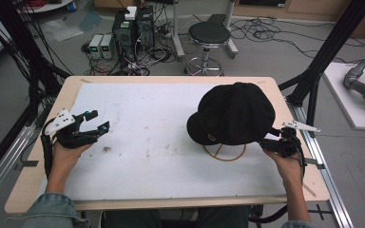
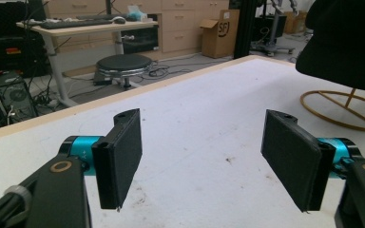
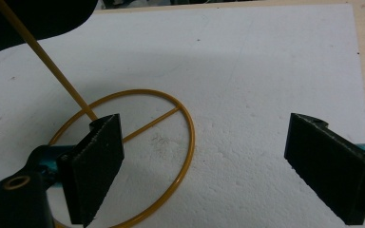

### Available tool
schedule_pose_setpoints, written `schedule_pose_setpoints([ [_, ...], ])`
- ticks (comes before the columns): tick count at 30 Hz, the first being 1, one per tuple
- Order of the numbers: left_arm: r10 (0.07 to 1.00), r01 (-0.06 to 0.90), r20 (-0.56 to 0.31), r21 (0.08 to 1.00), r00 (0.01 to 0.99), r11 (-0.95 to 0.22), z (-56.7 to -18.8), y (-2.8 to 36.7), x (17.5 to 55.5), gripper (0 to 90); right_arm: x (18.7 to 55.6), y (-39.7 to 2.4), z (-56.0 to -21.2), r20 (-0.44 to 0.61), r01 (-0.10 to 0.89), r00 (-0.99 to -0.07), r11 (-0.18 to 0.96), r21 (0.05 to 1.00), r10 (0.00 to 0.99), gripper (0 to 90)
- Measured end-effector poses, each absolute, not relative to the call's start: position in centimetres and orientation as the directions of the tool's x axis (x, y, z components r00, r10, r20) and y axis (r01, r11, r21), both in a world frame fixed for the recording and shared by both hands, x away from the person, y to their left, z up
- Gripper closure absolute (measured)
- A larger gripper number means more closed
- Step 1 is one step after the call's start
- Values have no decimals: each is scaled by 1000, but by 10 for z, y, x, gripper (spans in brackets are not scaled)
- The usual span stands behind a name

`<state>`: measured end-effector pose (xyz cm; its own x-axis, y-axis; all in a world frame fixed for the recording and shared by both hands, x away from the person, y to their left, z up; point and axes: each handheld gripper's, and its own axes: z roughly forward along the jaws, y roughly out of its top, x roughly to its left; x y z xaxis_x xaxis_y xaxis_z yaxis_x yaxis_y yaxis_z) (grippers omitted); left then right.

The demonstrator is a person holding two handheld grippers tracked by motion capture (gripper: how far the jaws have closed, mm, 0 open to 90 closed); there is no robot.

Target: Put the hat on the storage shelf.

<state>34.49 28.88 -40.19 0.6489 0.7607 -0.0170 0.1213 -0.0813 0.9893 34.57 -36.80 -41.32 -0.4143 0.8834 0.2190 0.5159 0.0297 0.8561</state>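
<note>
Both tongs are standing spread with nothing between their pads: the left tongs (image 1: 95,121) are hovering low over the left part of the worktop (image 1: 38,142), held in the person's left hand (image 1: 69,152), and the left gripper view is showing them (image 2: 202,156) gaping wide above the bare white sheet (image 1: 147,123) that is covering most of the wooden top. Over on the right, the right tongs (image 1: 271,140) are sitting just beside the hat stand, gripped by the right hand (image 1: 287,164) near the worktop's right edge; in the right gripper view they (image 3: 218,166) are opening over the stand's yellow ring (image 3: 187,147), with one pad lying in front of the ring's near side and the other well out over plain sheet. A black cap (image 1: 235,114) is resting on top of that thin yellow stand (image 1: 223,153), toward the right of the sheet, its brim pointing toward the left and the person's side. Whether the right tongs are touching the cap I cannot tell. Beyond the worktop, a round black stool (image 1: 209,35) is standing on the floor among cables.
</note>
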Motion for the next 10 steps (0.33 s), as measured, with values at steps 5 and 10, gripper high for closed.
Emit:
schedule_pose_setpoints([
  [5,760,118,-17,990,650,-79,-402,290,345,303,346,-366,-413,212,513,-423,41,857,881,128],
  [10,759,112,-15,991,650,-76,-402,290,343,300,346,-366,-412,212,511,-424,40,859,881,127],
])
